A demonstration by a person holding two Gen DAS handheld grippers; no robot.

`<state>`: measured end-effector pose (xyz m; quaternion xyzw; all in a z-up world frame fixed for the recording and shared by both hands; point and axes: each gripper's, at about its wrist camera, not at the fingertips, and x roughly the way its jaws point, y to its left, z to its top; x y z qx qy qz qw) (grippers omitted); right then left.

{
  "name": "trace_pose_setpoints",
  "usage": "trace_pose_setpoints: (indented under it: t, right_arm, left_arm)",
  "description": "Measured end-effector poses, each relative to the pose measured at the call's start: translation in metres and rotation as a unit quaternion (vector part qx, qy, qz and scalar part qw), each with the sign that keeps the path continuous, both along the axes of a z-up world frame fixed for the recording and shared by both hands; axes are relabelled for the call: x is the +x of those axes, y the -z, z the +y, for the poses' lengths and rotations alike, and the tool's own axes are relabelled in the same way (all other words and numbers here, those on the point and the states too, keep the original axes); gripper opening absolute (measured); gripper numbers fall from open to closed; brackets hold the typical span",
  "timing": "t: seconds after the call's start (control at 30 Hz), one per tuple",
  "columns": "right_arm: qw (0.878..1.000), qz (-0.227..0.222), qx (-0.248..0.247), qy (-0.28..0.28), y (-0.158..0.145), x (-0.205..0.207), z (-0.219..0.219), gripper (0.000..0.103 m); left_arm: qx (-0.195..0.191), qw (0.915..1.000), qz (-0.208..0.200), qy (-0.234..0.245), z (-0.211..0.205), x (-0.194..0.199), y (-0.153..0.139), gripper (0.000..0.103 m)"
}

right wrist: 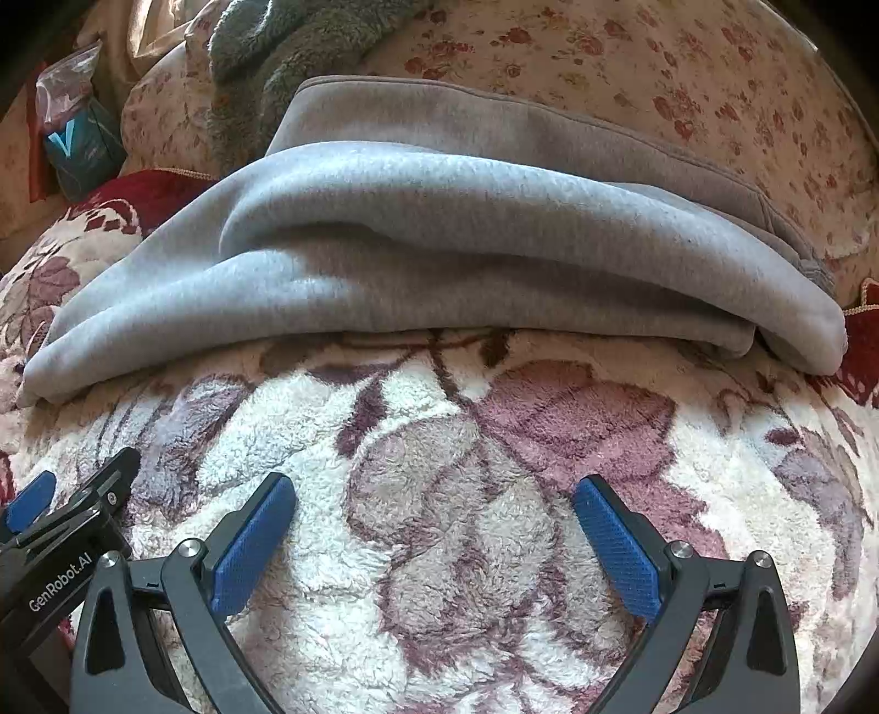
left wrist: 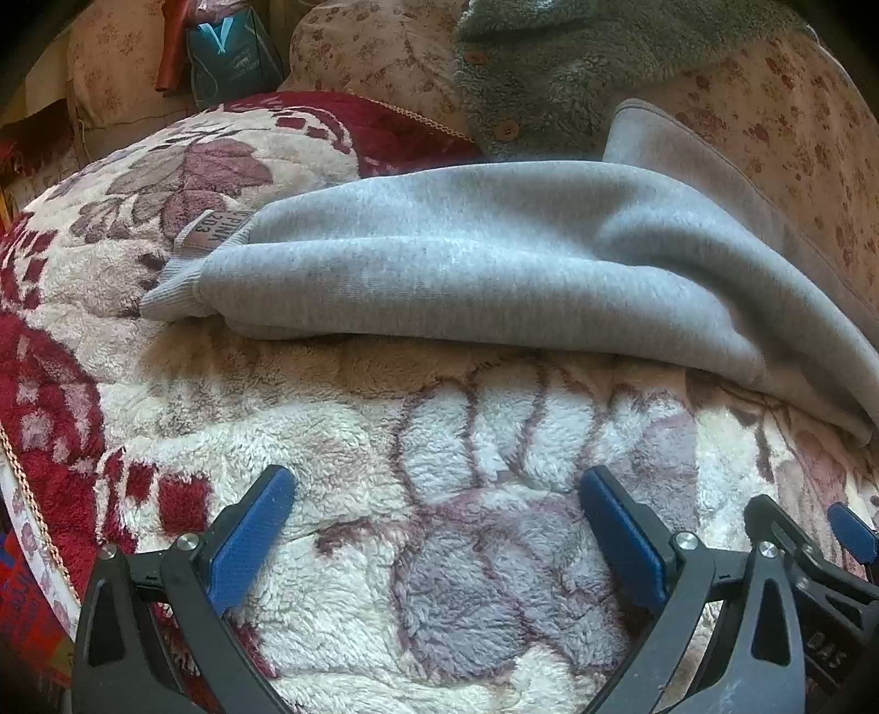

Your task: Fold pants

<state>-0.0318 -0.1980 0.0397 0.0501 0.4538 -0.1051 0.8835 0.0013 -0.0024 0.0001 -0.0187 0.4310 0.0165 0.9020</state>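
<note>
Grey sweatpants (left wrist: pixel 467 258) lie folded lengthwise across a fluffy floral blanket (left wrist: pixel 439 494), with a ribbed cuff and a brown label (left wrist: pixel 200 233) at the left end. In the right wrist view the pants (right wrist: pixel 439 247) span the frame, with the waist end at the right. My left gripper (left wrist: pixel 437 494) is open and empty, hovering over the blanket short of the pants' near edge. My right gripper (right wrist: pixel 434 500) is open and empty, likewise in front of the pants. Each gripper shows at the edge of the other's view.
A grey fleece garment with buttons (left wrist: pixel 549 71) lies behind the pants. Floral cushions (left wrist: pixel 373 49) and a floral sheet (right wrist: pixel 686 82) lie beyond. A teal packet (left wrist: pixel 231 55) stands at the far left.
</note>
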Motion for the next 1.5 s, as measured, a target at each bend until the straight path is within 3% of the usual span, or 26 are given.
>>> trace_pose_setpoints:
  t: [0.23,0.37,0.5,0.9,1.0,1.17,1.27,1.37,1.5]
  right_arm:
    - [0.993,0.011,0.055,-0.103,-0.006,-0.013,-0.020,0.103]
    - [0.988,0.007,0.119,-0.101,-0.021,-0.029,-0.047,0.103]
    - [0.987,0.011,0.123,-0.103,-0.032,-0.041,-0.063,0.103]
    - [0.988,-0.009,0.097,-0.116,-0.060,-0.050,-0.097,0.103]
    - [0.987,-0.014,0.083,-0.141,-0.068,-0.045,-0.111,0.103]
    - [0.984,-0.035,0.022,-0.175,-0.097,-0.020,-0.159,0.103]
    - [0.981,-0.042,0.022,-0.186,-0.112,0.002,-0.196,0.103]
    - [0.980,-0.032,0.014,-0.194,-0.118,0.025,-0.225,0.103]
    - [0.975,-0.008,-0.040,-0.220,-0.115,0.055,-0.252,0.103]
  left_arm:
    - [-0.003,0.9999,-0.002,-0.014,-0.005,-0.009,-0.015,0.103]
    - [0.018,0.9998,-0.009,-0.007,-0.019,-0.022,-0.025,0.103]
    - [0.019,0.9995,-0.024,0.013,-0.036,-0.031,-0.038,0.103]
    - [0.022,0.9983,-0.035,0.040,-0.061,-0.032,-0.056,0.103]
    - [0.015,0.9979,-0.032,0.053,-0.059,-0.027,-0.059,0.103]
    - [-0.013,0.9957,-0.044,0.080,-0.044,-0.002,-0.075,0.103]
    - [-0.009,0.9938,-0.053,0.097,-0.036,0.020,-0.082,0.103]
    - [-0.010,0.9917,-0.054,0.117,-0.027,0.050,-0.085,0.103]
    - [-0.002,0.9897,-0.053,0.133,-0.018,0.084,-0.085,0.103]
